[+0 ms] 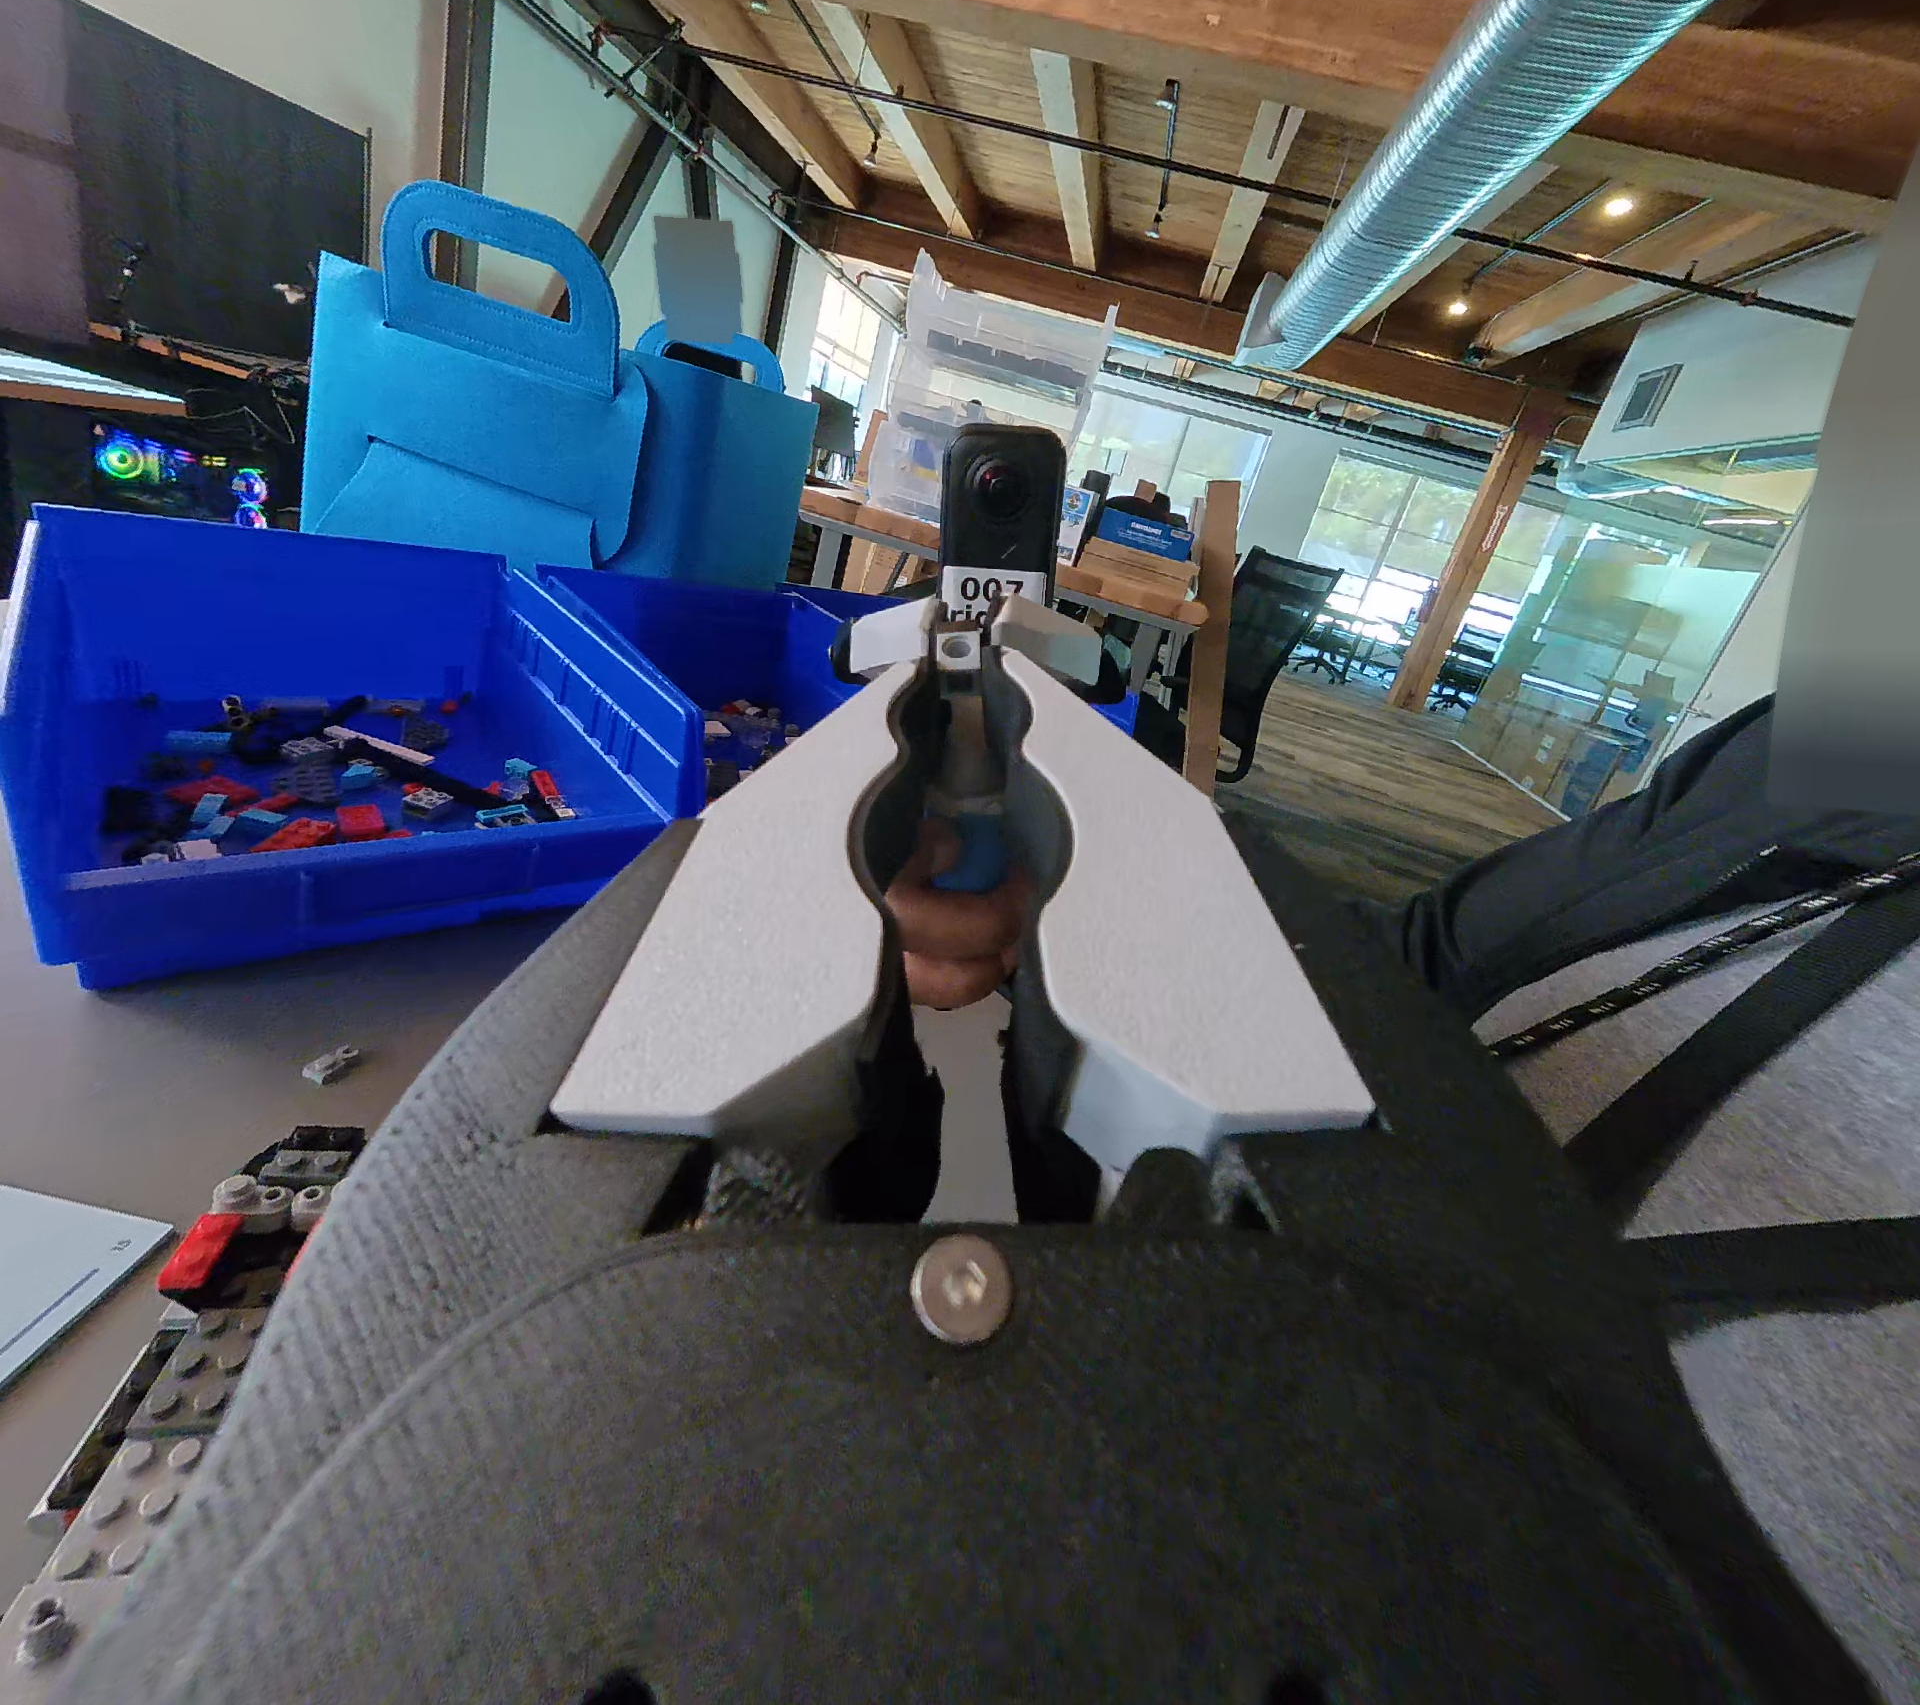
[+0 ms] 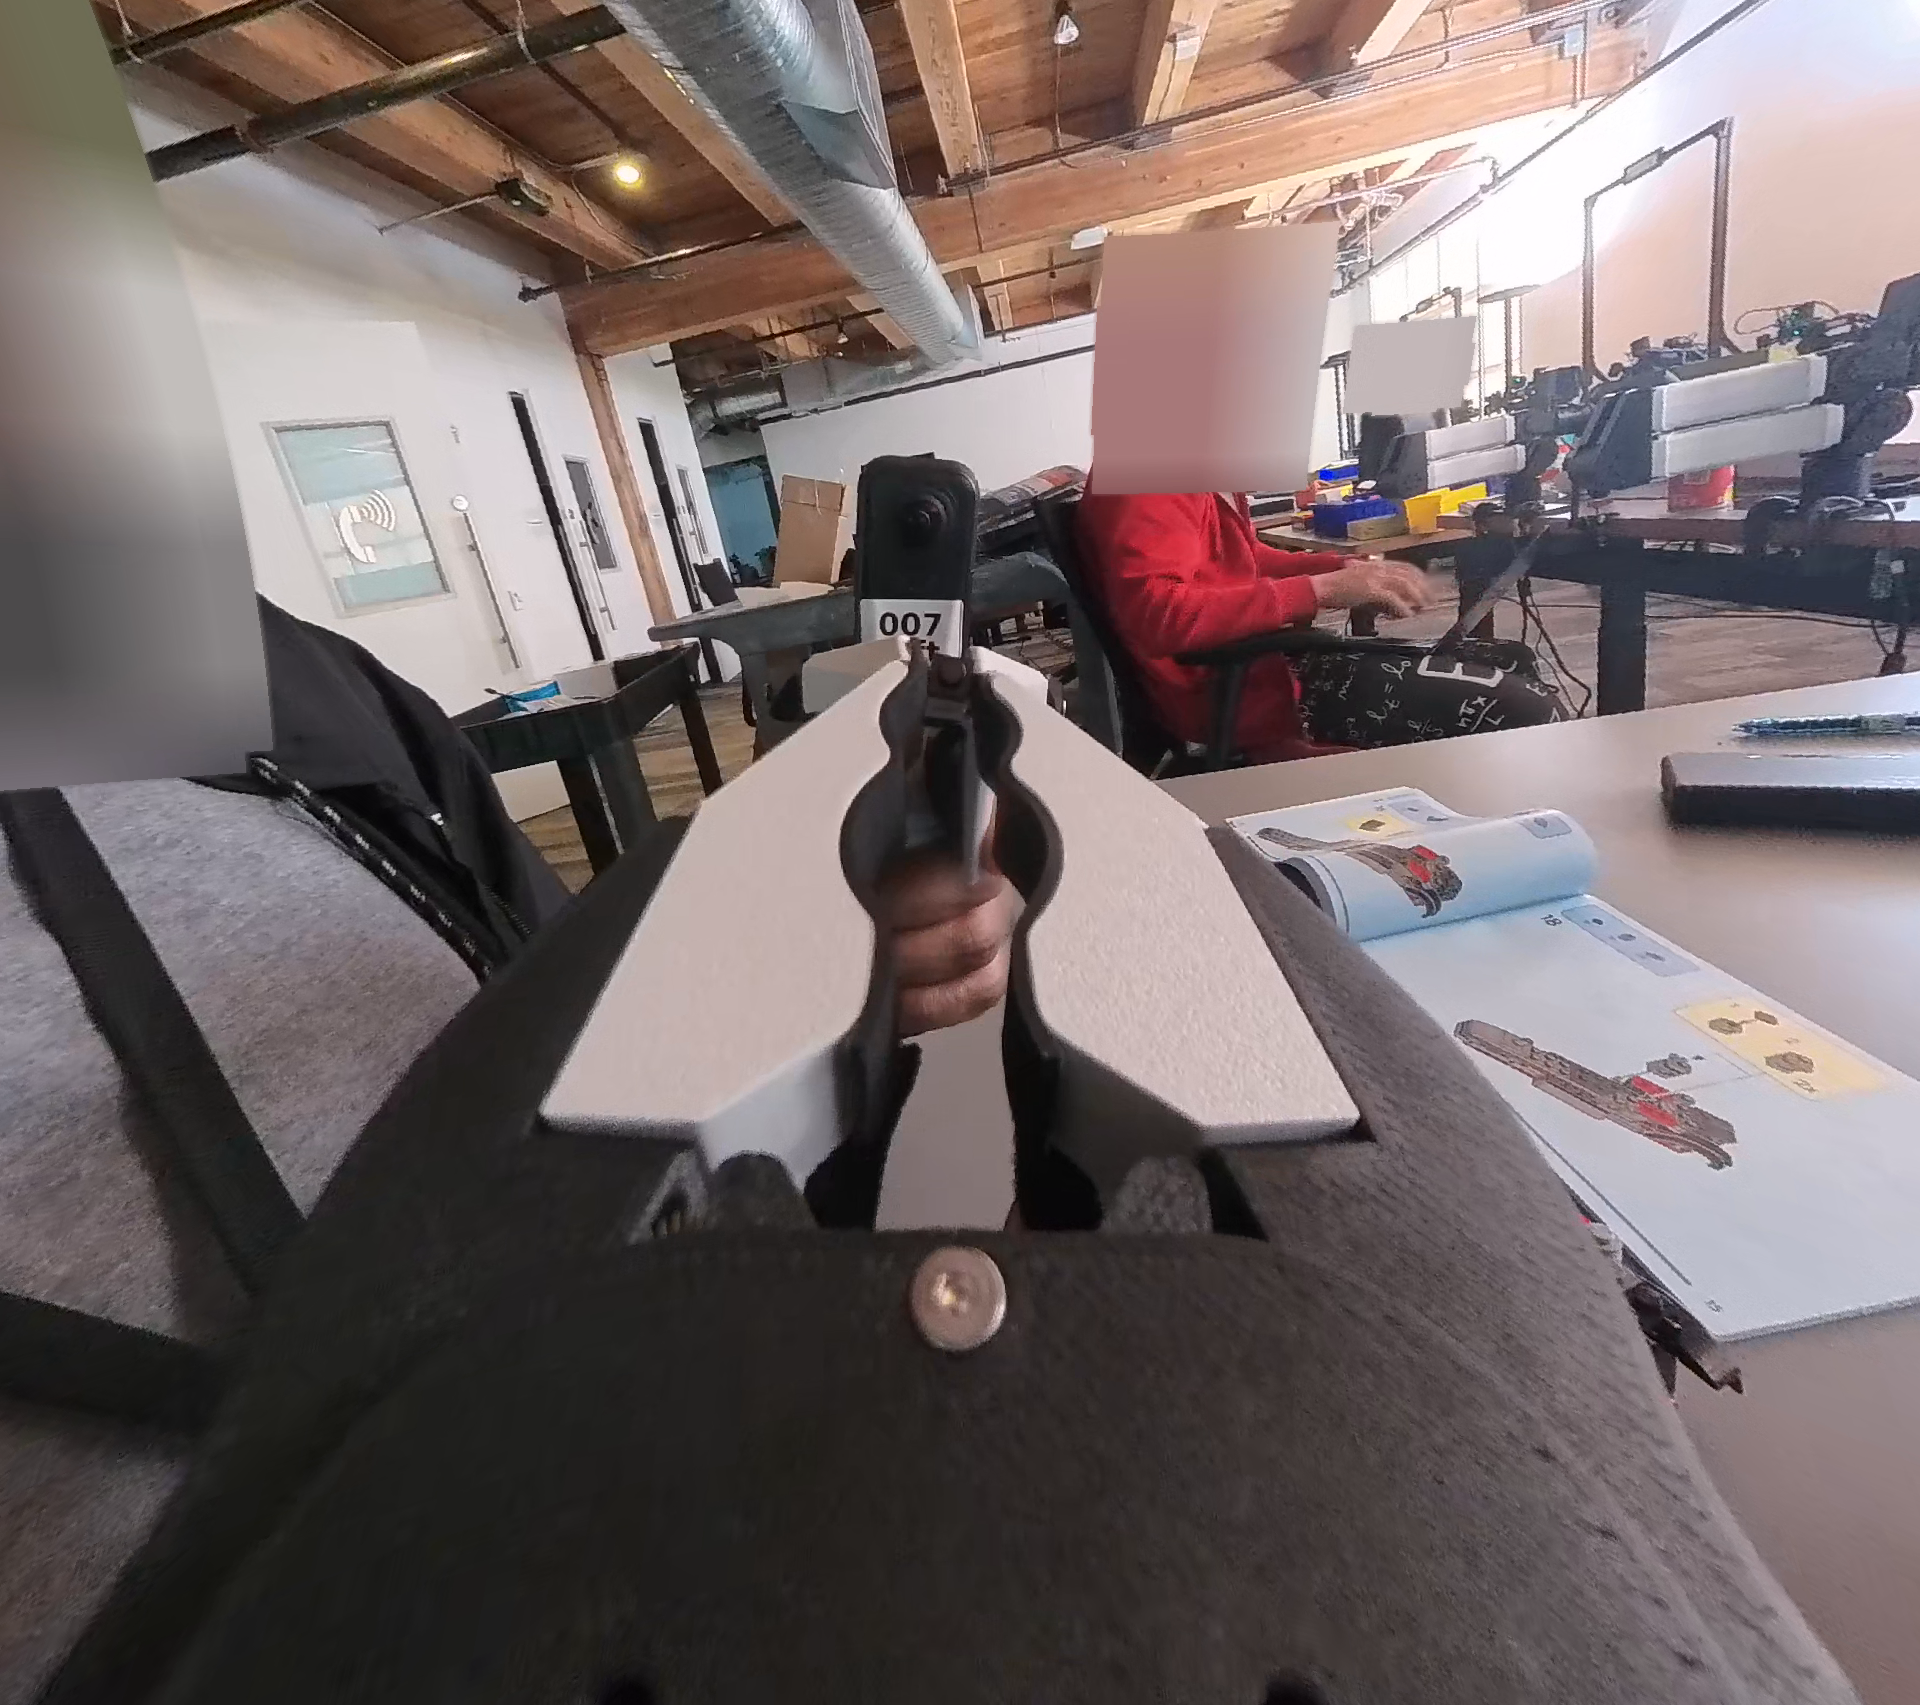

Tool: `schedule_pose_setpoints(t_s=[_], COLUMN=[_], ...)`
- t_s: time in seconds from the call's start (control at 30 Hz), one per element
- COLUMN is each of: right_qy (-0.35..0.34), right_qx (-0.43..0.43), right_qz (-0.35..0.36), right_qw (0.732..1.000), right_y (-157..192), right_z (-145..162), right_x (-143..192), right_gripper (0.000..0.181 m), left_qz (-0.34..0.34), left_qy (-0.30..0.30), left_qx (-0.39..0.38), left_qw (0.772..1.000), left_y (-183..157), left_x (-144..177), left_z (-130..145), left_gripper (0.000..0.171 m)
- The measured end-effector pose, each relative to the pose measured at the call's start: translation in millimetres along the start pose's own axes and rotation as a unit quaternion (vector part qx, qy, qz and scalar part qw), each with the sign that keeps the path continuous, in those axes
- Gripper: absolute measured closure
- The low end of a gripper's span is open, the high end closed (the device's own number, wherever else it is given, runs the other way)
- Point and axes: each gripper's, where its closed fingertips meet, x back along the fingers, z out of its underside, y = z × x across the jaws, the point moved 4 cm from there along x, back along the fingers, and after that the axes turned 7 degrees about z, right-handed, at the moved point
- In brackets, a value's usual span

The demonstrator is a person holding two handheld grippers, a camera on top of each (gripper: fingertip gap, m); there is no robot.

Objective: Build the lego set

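Note:
My left gripper (image 1: 961, 653) is shut on a small light grey lego piece (image 1: 958, 647) with a round hole. It is held up in the air, off the table. My right gripper (image 2: 943, 676) faces it tip to tip and is shut on a small dark piece (image 2: 948, 681). The two pieces meet between the tips. Each view shows the other gripper's camera just behind the tips. The partly built dark grey, black and red model (image 1: 208, 1292) lies on the table at the lower left, partly hidden by my left gripper. The instruction booklet (image 2: 1558, 1032) lies open on the right.
Two blue bins (image 1: 582, 855) (image 1: 665, 606) of loose bricks stand on the grey table, blue felt bags (image 1: 468, 408) behind them. A loose grey piece (image 1: 332, 1065) lies before the bins. A phone (image 2: 1787, 788) and pen (image 2: 1829, 723) lie far right. A person in red (image 2: 1174, 585) sits at another table. Both grippers' tips are close together, under 4 cm apart.

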Motion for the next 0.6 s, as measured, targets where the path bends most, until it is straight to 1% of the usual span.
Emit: schedule_pose_setpoints(t_s=[0.2,0.6], right_qy=[0.0,-0.006], right_qx=[0.025,0.085], right_qz=[-0.006,-0.029], right_qw=[1.0,0.996], right_y=[2.2,8.3], right_z=[-0.3,-3.3], right_x=[1.3,3.2], right_gripper=[0.172,0.172], left_qz=[0.008,0.061], left_qy=[0.003,-0.011], left_qx=[0.012,0.098], left_qw=[1.0,0.993], left_y=[-1.6,-5.2], left_x=[-1.2,-4.3], left_z=[0.0,-0.8], left_gripper=[0.164,0.164])
